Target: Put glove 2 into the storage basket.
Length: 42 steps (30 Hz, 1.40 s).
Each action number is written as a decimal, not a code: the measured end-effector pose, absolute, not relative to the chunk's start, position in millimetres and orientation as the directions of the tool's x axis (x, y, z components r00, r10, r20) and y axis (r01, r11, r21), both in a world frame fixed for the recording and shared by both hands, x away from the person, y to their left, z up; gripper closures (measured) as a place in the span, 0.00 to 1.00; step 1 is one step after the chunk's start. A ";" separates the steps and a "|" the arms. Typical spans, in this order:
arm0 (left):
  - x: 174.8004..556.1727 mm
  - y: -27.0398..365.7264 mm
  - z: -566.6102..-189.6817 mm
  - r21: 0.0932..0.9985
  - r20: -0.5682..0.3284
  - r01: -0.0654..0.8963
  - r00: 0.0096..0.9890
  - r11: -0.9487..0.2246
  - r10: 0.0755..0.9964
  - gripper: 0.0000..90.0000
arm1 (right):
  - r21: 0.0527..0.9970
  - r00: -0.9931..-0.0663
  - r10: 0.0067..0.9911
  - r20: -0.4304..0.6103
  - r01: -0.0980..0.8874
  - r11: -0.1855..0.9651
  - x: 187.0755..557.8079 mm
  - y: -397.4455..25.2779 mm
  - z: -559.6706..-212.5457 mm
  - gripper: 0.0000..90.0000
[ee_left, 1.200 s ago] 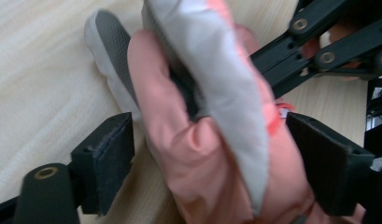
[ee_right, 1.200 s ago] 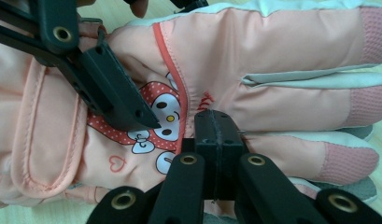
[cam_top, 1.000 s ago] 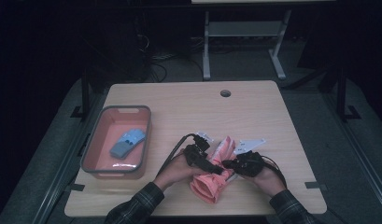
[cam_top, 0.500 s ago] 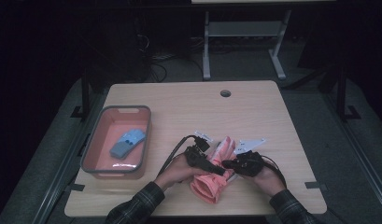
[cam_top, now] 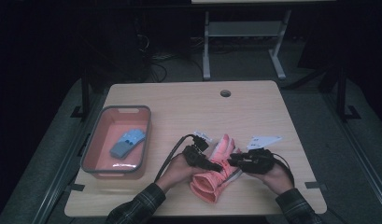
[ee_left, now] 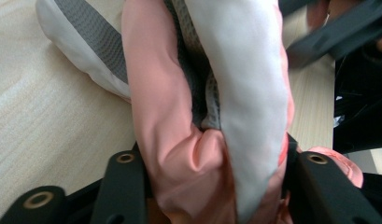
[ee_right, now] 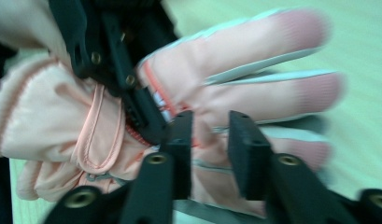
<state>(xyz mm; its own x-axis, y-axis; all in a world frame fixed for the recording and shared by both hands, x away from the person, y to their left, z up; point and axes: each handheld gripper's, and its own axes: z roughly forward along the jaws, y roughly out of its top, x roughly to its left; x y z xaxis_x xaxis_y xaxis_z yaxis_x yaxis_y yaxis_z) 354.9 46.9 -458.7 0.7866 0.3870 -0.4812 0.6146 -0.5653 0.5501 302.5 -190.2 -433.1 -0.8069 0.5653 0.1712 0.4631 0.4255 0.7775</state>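
A pink glove (cam_top: 209, 183) with white and grey palm fabric lies at the front middle of the wooden table (cam_top: 188, 107), its fingers pointing away. My left gripper (cam_top: 215, 165) is shut on a bunched fold of the glove (ee_left: 179, 93) near the cuff; the fabric fills the space between its jaws (ee_left: 216, 161). From the right, my right gripper (cam_top: 231, 162) meets the same glove (ee_right: 254, 70), with its jaws (ee_right: 209, 128) pinched close on a ridge of fabric below the fingers. The left gripper (ee_right: 132, 107) sits just beside it.
A red bin (cam_top: 116, 108) at the table's left holds a blue object (cam_top: 128, 142). White tags (cam_top: 264, 140) lie beside the glove's fingers. A round cable hole (cam_top: 225, 93) sits at the far edge. A metal stand (cam_top: 244, 32) is on the floor beyond.
The glove's finger end has shifted slightly to the right; both grippers stay at the glove in nearly the same place.
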 end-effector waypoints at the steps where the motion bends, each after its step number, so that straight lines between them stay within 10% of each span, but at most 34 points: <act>1: 354.6 46.9 -457.4 0.551 -0.478 0.612 0.788 -0.567 0.387 0.62 | 0.789 -0.798 0.577 0.176 0.464 0.401 302.0 -196.5 -430.5 0.70; 15: 348.8 52.7 -430.9 0.604 -0.496 0.593 0.803 -0.533 0.331 0.68 | 0.780 -0.553 0.823 0.131 0.570 0.259 319.0 -259.8 -455.0 0.24; 42: 358.3 125.9 -371.5 0.687 -0.412 0.601 0.785 -0.407 0.463 0.67 | 0.718 -0.574 0.818 0.033 0.583 0.380 329.3 -244.1 -482.7 0.10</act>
<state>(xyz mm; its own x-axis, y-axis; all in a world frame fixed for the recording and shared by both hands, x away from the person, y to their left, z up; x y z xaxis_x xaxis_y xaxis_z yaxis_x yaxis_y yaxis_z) 358.3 125.9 -371.5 0.7847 0.4629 -0.4123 0.6014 -0.4073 0.6874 329.3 -244.1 -482.7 -0.5737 0.8184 0.0335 0.5834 0.3796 0.7180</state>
